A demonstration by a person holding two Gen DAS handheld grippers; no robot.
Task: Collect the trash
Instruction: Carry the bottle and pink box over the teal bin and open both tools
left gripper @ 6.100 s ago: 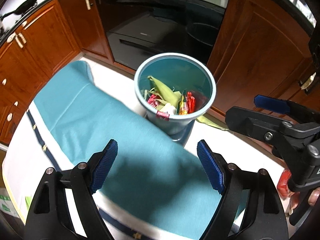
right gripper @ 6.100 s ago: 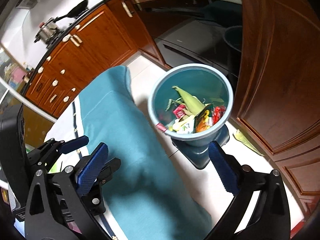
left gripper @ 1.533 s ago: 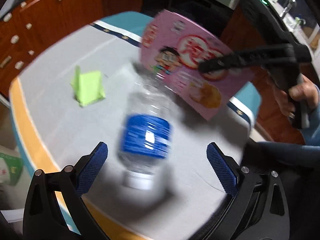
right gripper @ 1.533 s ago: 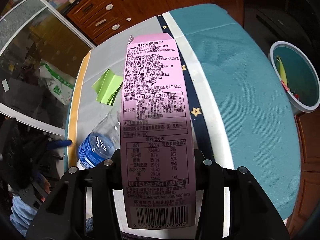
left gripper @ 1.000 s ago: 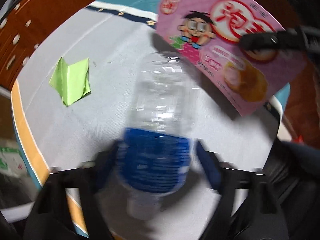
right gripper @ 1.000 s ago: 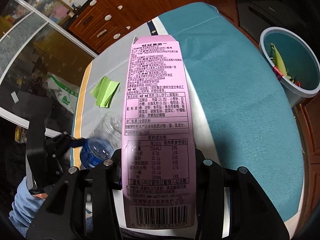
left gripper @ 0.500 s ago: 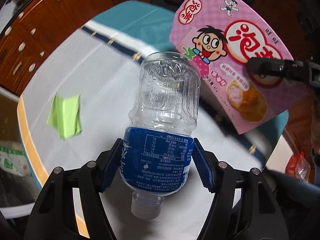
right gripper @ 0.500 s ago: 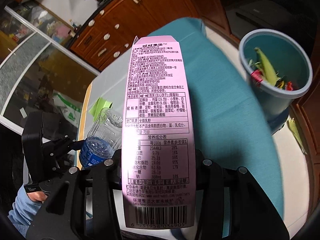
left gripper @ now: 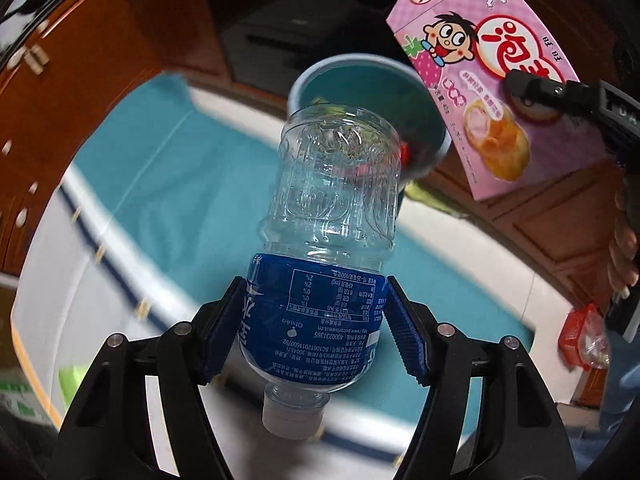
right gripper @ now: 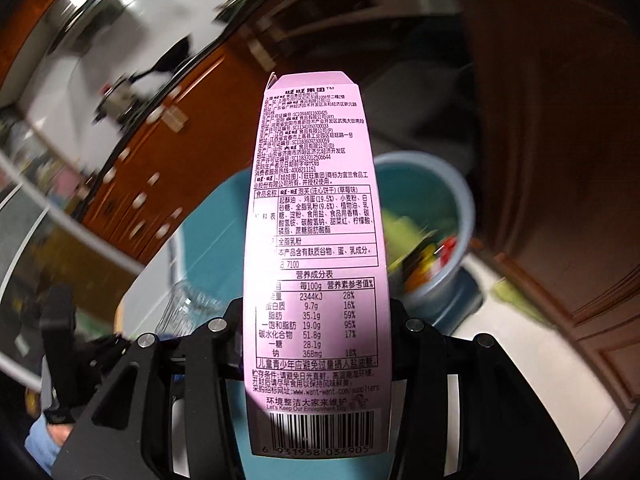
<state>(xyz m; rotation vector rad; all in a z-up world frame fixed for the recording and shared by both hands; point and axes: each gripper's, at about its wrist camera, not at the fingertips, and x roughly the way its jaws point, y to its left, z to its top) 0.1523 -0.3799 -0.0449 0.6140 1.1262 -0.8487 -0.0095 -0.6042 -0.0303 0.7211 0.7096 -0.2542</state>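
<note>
My left gripper (left gripper: 316, 328) is shut on a clear plastic bottle (left gripper: 328, 216) with a blue label, held cap toward the camera above the teal-covered table. Beyond the bottle stands the blue trash bin (left gripper: 430, 118), partly filled with wrappers and a corn husk. My right gripper (right gripper: 316, 340) is shut on a pink snack box (right gripper: 316, 216), its printed side facing the camera. The same pink snack box (left gripper: 488, 80) shows in the left wrist view at upper right, beside the bin. In the right wrist view the trash bin (right gripper: 466, 208) sits just right of the box, and the bottle (right gripper: 188, 308) appears at lower left.
The table (left gripper: 168, 176) carries a teal and white cloth with a dark stripe. Wooden cabinets (left gripper: 72, 72) and a dark oven front (left gripper: 288, 28) stand behind the bin. A red wrapper (left gripper: 580, 328) lies on the floor at the right. A green scrap (right gripper: 516, 296) lies by the bin's base.
Both grippers have carried the bottle and the pink box from over the table's white part toward the trash bin, which now sits close behind them. The green paper has dropped out of view.
</note>
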